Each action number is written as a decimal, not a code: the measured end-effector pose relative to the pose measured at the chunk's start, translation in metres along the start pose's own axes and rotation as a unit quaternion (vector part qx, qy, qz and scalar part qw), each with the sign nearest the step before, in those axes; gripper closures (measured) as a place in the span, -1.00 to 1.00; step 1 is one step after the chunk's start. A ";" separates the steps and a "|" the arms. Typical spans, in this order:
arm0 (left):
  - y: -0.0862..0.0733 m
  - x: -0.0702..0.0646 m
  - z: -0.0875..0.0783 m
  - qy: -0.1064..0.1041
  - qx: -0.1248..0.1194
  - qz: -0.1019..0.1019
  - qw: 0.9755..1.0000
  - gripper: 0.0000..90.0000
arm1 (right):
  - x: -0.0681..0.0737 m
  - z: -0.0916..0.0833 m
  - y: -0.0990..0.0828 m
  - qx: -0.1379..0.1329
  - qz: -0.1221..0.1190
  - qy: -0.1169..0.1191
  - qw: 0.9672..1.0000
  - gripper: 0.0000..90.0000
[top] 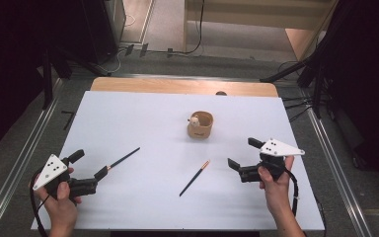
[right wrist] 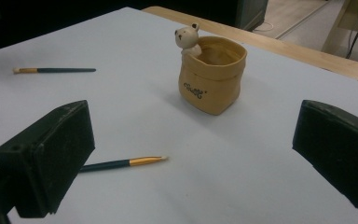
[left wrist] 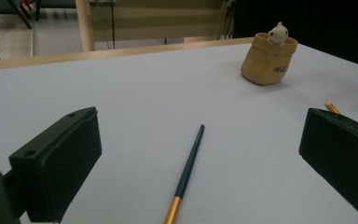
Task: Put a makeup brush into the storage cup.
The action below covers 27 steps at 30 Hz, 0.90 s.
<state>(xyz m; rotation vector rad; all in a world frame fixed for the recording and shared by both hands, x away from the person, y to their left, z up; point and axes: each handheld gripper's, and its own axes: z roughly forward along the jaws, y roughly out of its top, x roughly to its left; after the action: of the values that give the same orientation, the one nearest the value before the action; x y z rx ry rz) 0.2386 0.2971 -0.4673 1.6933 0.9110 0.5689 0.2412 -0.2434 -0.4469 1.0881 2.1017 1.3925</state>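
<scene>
White tabletop [top: 143, 207]: two slim dark chopsticks [top: 124, 158] [top: 194, 177], gold-banded ends.

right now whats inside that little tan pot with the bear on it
The tan pot shows a bare inner wall in the right gripper view, with the bear figure perched at its rim. Its near wall hides the bottom, so anything lying low cannot be seen.

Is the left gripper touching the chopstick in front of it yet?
Apart. The left gripper view shows the left gripper open, its jaws wide to either side of the chopstick, with bare table between each jaw and the stick.
</scene>
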 end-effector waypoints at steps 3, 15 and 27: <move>-0.001 0.000 0.000 -0.001 -0.004 -0.006 1.000 -1.00 | 0.001 0.004 0.003 0.005 -0.005 0.003 1.000 -1.00; 0.002 0.001 0.000 -0.011 -0.009 -0.010 1.000 -1.00 | 0.007 0.027 0.020 0.028 -0.016 0.026 0.999 -1.00; 0.001 0.000 -0.003 -0.013 -0.006 -0.016 1.000 -1.00 | 0.013 0.045 0.038 0.073 -0.062 0.057 0.994 -1.00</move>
<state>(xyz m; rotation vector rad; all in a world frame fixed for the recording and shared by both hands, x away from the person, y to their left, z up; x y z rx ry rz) 0.2370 0.2983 -0.4653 1.6683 0.9135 0.5297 0.2781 -0.1985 -0.4308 0.9331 2.3418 1.2862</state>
